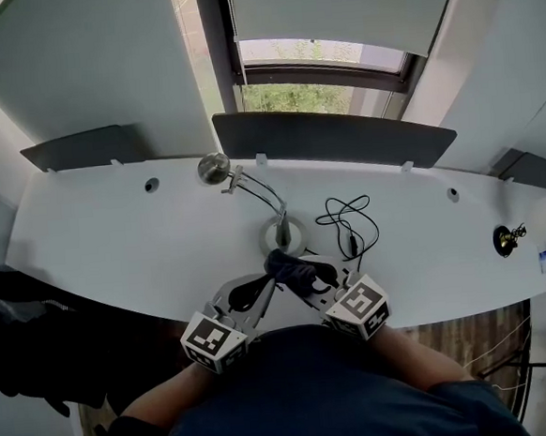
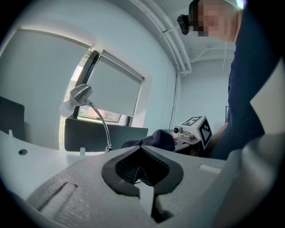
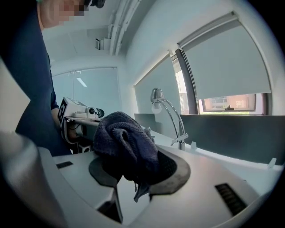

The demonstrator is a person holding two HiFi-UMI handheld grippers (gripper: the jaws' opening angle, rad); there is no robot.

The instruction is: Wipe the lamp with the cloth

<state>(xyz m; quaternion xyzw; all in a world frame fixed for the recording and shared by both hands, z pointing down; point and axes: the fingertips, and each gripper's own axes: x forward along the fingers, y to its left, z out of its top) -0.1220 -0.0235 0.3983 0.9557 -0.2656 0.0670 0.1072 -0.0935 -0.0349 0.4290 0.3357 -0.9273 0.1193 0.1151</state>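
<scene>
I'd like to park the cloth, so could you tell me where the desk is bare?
Bare: the desk left of the lamp, and between the cable and the right-hand hole. Crowded: around the lamp's base.

- White worktop (image 1: 114,234), curved, running left to right.
- Black cable (image 1: 350,218), loosely looped on the worktop, right of centre.
- Dark partition panels (image 1: 342,139) along the far edge.
- Roller blind (image 1: 351,9), part-lowered over the window.
- Small dark object (image 1: 507,238), far right; identity unclear.
</scene>
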